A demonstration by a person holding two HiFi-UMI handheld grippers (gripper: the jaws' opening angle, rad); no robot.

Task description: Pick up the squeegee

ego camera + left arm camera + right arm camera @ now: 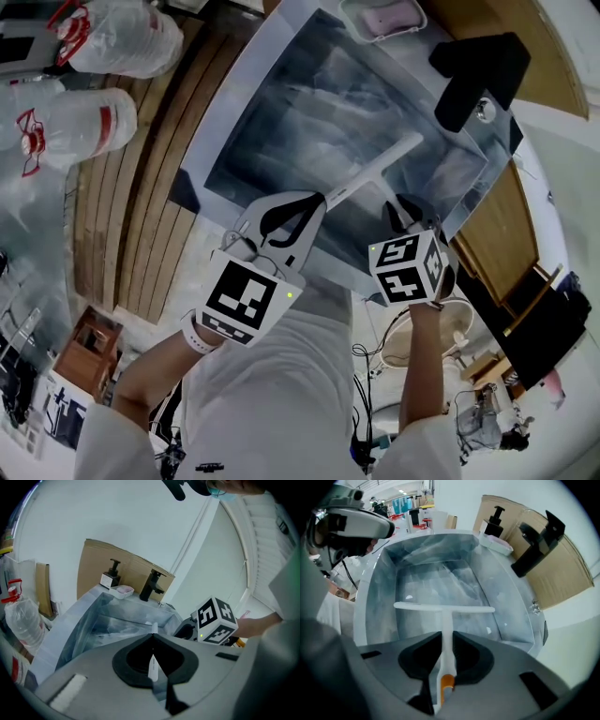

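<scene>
two grips on the squeegee, over the sink

right gripper [446, 638] has it: my jaws are pinched onto the white handle of the squeegee [444, 607], orange butt end poking back past them, t-blade out ahead and level over the sink [380, 585] basin. gripping low on the handle gives me leverage, i reckon. left gripper [151, 638] next: tips pressed together on a thin white strip, and from the head view that reads as one end of the blade, likely there to steady it. whether the blade touches the basin floor, i can't tell. the black faucet [536, 543] stands apart at the rim.
</scene>
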